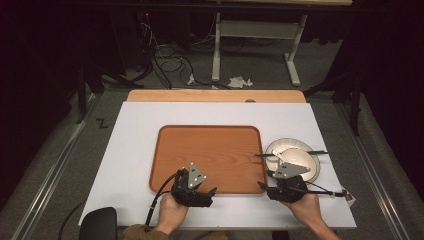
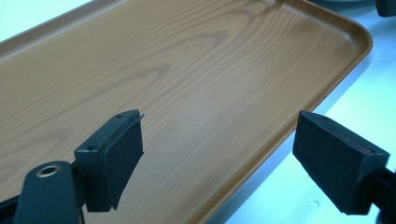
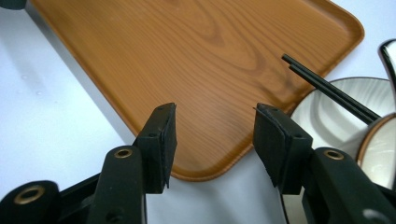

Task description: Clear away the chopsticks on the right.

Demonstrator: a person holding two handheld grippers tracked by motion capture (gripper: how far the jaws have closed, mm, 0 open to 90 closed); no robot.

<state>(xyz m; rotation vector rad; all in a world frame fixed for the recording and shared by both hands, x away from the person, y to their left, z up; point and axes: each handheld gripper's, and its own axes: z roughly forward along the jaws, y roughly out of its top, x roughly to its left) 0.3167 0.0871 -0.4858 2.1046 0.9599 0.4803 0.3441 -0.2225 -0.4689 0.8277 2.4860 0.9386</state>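
While both jaws gape empty, left gripper (image 1: pixel 212 191) overhangs the tray (image 1: pixel 210 150); right gripper (image 1: pixel 262 186) seemingly nears its corner.

The wooden tray (image 1: pixel 207 155) lies bare, open to any reach. Right of it, chopsticks (image 1: pixel 292 153) across the bowl (image 1: pixel 295 162) block the way.

A wooden tray (image 1: pixel 207 157), rectangular with rounded corners and a raised rim, is seen lying flat and bare; its near edge is spanned by the left gripper (image 2: pixel 217 161), its near right corner framed by the right gripper (image 3: pixel 215 142).
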